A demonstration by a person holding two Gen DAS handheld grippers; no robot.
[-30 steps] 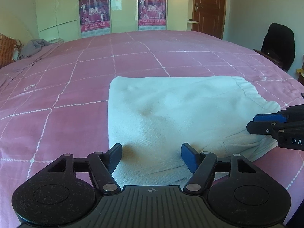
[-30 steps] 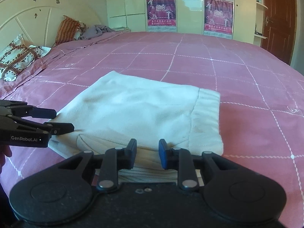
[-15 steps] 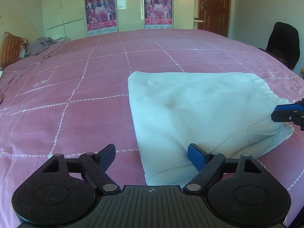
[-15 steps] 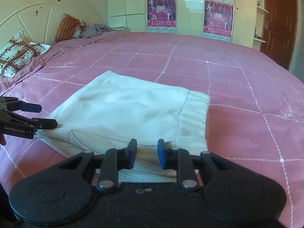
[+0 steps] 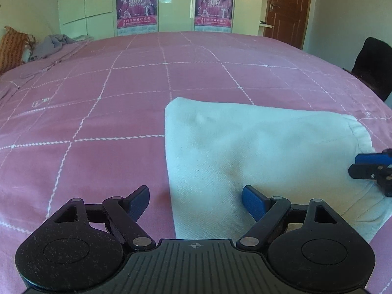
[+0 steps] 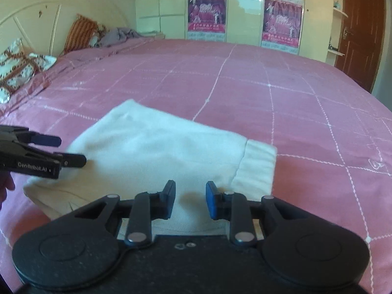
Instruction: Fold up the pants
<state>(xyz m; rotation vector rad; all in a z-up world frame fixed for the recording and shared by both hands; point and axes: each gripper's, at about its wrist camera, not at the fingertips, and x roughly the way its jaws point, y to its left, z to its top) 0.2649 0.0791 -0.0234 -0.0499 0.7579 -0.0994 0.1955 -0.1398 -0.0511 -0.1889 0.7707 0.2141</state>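
One folded white fabric pair of pants [image 5: 257,152] lies on one pink bed [image 5: 98,112] with a white grid-line cover. Two black handheld grippers show, left [image 5: 196,197] and right [image 6: 190,199], each with two blue-padded fingers [image 5: 252,199]. Two purple posters [image 6: 207,9] hang on the cream wardrobe doors, one brown wooden door [image 6: 360,31] stands beyond, and two patterned cushions [image 6: 82,33] lie by the headboard

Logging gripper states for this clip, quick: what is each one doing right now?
Left gripper: open, holding nothing, above the folded pants' left edge.
Right gripper: open, holding nothing, over the pants near the waistband.
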